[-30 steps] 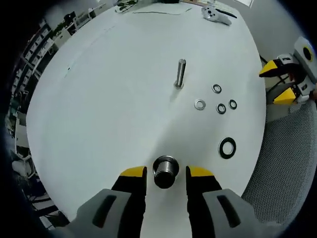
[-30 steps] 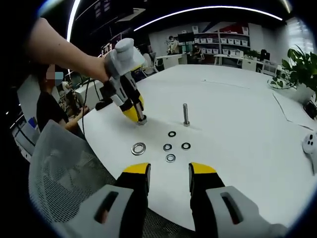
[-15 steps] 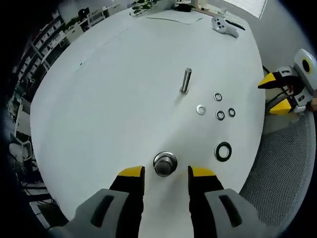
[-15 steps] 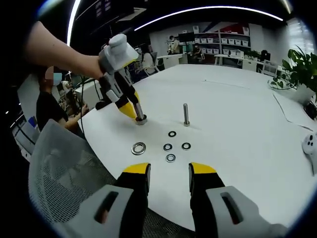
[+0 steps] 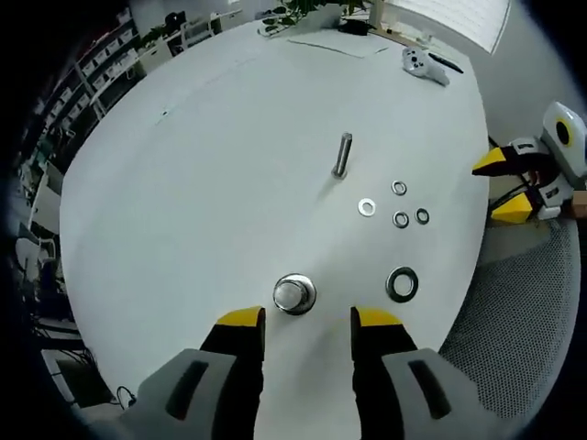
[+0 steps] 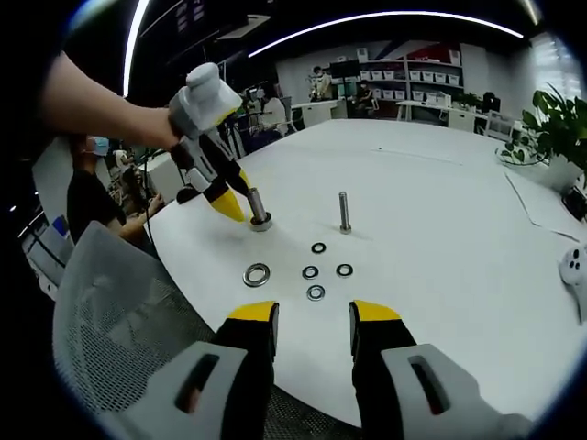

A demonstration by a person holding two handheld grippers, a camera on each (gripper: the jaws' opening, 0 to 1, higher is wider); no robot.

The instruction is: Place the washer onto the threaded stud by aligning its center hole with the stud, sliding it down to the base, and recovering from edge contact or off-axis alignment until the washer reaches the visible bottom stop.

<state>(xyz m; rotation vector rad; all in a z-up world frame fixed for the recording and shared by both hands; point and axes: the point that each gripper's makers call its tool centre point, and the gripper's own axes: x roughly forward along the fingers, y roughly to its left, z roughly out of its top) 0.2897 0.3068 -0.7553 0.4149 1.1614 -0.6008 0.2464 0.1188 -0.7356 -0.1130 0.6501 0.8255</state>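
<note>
A short, thick metal stud stands on its round base on the white table, just ahead of my left gripper, which is open and empty. In the right gripper view the same stud stands beside the left gripper, apart from its tips. A large dark washer lies flat near the table's edge. My right gripper hangs open and empty over that edge, short of the washers, and it also appears as the right gripper in the left gripper view.
A thin upright bolt stands further in. Several small washers lie between it and the large one. A white controller lies at the far side. A grey mesh chair sits below the table's edge.
My left gripper has drawn back and up from the short stud, which now lies ahead of its tips instead of between them. The right gripper has stayed still.
</note>
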